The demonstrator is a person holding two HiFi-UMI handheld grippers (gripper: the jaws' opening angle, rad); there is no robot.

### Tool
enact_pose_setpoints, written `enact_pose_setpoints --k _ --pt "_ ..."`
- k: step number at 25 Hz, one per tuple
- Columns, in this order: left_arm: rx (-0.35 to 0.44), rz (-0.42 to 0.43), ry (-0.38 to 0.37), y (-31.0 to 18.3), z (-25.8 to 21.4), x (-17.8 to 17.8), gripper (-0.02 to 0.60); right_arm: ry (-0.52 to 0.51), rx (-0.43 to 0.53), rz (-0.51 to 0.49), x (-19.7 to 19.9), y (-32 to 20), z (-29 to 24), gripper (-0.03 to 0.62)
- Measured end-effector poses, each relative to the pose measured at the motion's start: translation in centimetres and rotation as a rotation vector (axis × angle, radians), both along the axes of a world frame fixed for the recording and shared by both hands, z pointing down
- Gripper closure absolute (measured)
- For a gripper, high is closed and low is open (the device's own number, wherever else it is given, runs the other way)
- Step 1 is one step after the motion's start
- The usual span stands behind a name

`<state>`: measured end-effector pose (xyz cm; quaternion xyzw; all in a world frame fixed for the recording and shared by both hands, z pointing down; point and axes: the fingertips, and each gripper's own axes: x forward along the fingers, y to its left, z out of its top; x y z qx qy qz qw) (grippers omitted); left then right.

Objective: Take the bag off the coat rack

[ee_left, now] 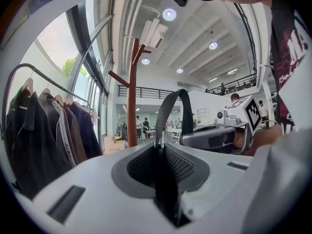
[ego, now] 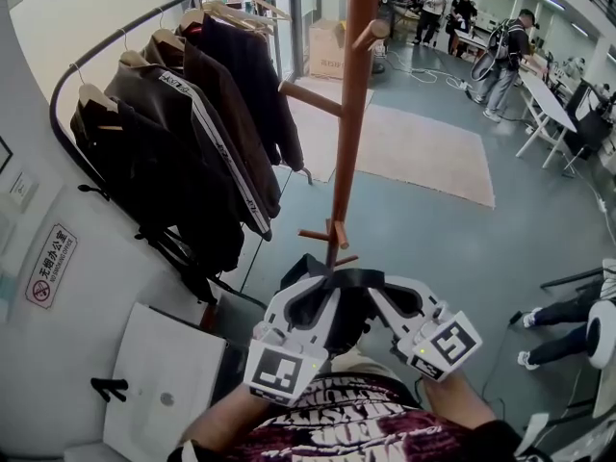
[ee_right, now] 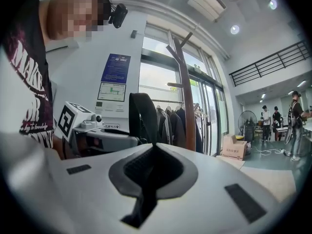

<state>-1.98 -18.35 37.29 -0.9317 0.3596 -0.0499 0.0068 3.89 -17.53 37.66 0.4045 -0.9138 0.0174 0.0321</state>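
Overhead, the head view shows the left gripper (ego: 318,284) and right gripper (ego: 375,289) meeting on the strap (ego: 354,277) of the black bag (ego: 339,323), just beside the lower pegs of the wooden coat rack (ego: 351,114). From the left gripper view, its fingers are clamped on that strap, which loops upward. From the right gripper view, its fingers pinch the strap too.

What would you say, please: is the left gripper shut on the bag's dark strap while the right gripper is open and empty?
Not quite. The right gripper is not open and empty: it is shut on the dark strap too, as the right gripper view shows. The left gripper is shut on it, as you said.
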Motion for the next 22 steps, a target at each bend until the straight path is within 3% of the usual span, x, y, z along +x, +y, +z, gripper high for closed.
enact_pose_setpoints --k 6,22 --pt "0.006 -0.017 0.026 0.43 -0.95 -0.28 0.515 0.008 0.018 -0.010 -0.18 0.30 -0.93 0.585" --pt "0.039 0.003 -0.016 0.62 -0.70 -0.04 0.515 0.013 0.010 -0.011 -0.15 0.39 -0.26 0.584"
